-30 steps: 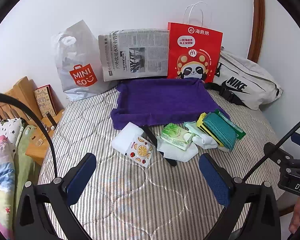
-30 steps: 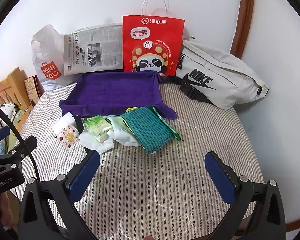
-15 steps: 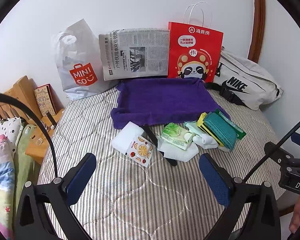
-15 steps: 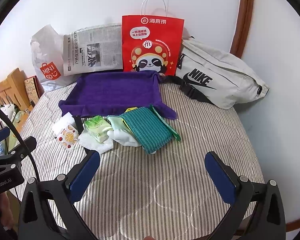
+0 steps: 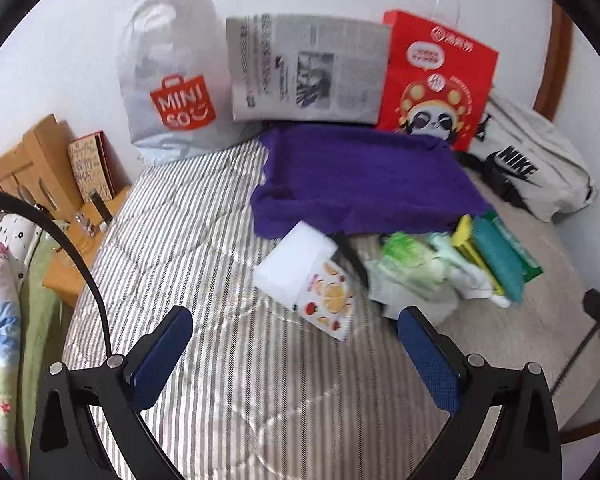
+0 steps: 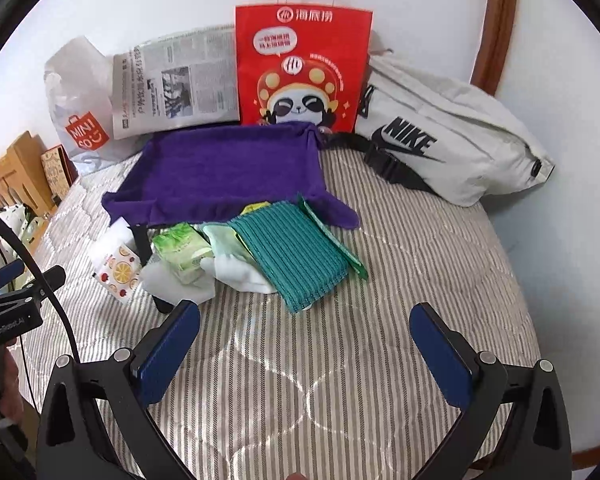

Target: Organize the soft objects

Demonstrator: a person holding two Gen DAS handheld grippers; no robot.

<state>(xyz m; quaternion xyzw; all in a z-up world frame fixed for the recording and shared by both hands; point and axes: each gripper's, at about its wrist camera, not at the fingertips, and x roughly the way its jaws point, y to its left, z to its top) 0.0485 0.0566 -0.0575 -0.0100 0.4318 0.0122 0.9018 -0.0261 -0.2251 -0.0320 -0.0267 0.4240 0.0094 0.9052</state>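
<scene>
Left gripper (image 5: 296, 334): fingers apart, holding nothing, poised low over the striped quilt (image 5: 204, 240). Right gripper (image 6: 306, 328): fingers likewise apart and empty, above the same quilt. Soft objects lay in one row beyond both sets of fingertips, touching the near edge of the purple cloth tray (image 6: 228, 168): one fruit-print white pack (image 5: 320, 284) nearest the left fingers, one green tissue pack (image 6: 182, 252), one white cloth (image 6: 240, 272), one teal ribbed cloth (image 6: 296, 252). Behind the tray, against the wall: one Miniso bag (image 5: 168, 80), one newspaper (image 6: 176, 84), one red panda bag (image 6: 300, 68), one Nike pouch (image 6: 448, 136).
</scene>
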